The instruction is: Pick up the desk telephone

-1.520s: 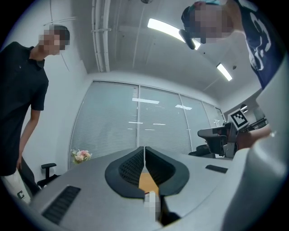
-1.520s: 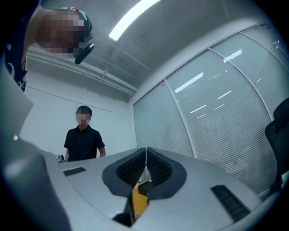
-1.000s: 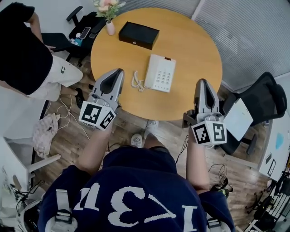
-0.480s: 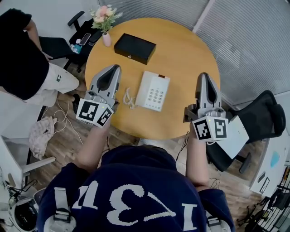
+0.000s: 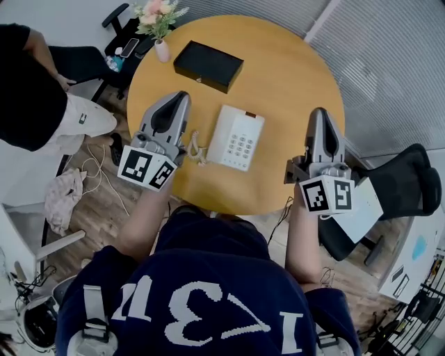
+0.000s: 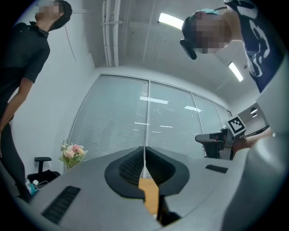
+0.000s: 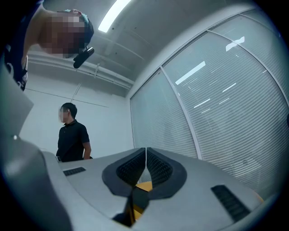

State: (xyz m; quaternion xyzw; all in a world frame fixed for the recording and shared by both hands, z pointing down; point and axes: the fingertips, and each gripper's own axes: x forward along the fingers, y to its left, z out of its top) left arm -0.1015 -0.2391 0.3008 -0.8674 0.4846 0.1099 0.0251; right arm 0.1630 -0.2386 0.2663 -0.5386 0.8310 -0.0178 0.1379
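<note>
Desk telephone (image 5: 236,138) is lying flat on the tabletop (image 5: 292,69), its long axis running from near edge to far edge. The left gripper (image 5: 178,99) and right gripper (image 5: 319,113) are flanking it, both clenched and empty.

**White Phone, Tan Table**

The telephone (image 5: 236,138) is white, the table (image 5: 292,76) warm tan, the box (image 5: 208,67) black, the flowers (image 5: 158,12) pink. The left gripper (image 5: 182,96) and right gripper (image 5: 319,111) are grey, their cubes (image 5: 147,168) patterned with black-and-white squares.

The round table (image 5: 292,69) is being occupied: desk telephone (image 5: 236,138) mid-frame, black box (image 5: 208,66) above it, flower vase (image 5: 161,50) upper left.
</note>
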